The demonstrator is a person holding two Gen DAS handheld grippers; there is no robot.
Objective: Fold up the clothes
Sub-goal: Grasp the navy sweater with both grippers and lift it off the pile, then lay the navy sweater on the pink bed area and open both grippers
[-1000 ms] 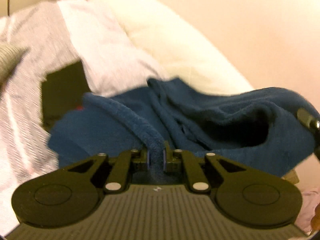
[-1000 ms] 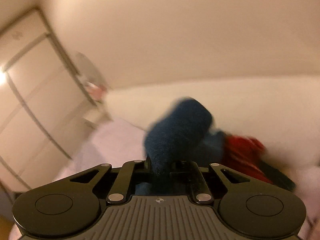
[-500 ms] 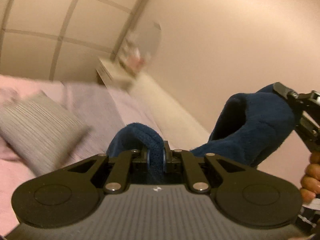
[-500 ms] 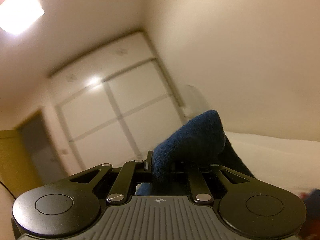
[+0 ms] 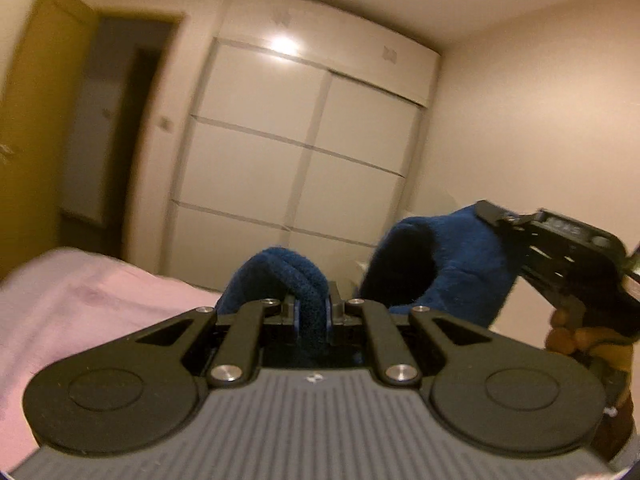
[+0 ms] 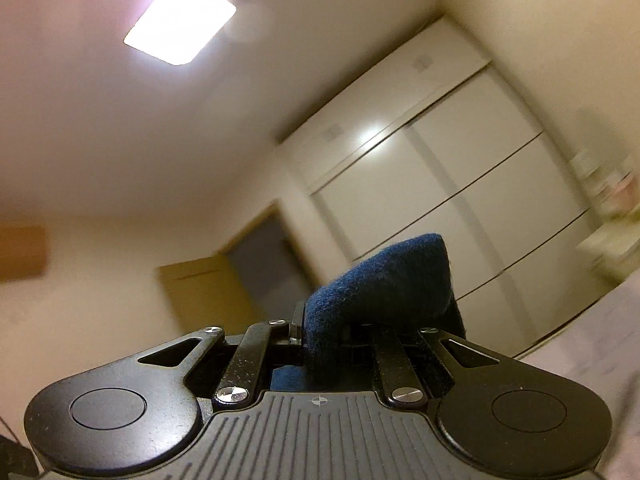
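Gripping the navy fleece garment (image 5: 308, 280) at separate spots, the left tongs (image 5: 311, 312) and right tongs (image 6: 340, 332) hold it above the pink bed (image 5: 92, 300).

- The fleece (image 6: 384, 280) covers the right claw's (image 6: 340, 328) tips in the right wrist view; its lower part is hidden behind the claw body.
- The fleece (image 5: 448, 264) hides the right claw's (image 5: 490, 216) tips in the left view; the hand (image 5: 576, 336) at 3 o'clock is cut off.
- The bed (image 5: 80, 304) at 8 o'clock is cut off.
- Shelf items (image 6: 616, 188) at 3 o'clock are blurred beyond telling.
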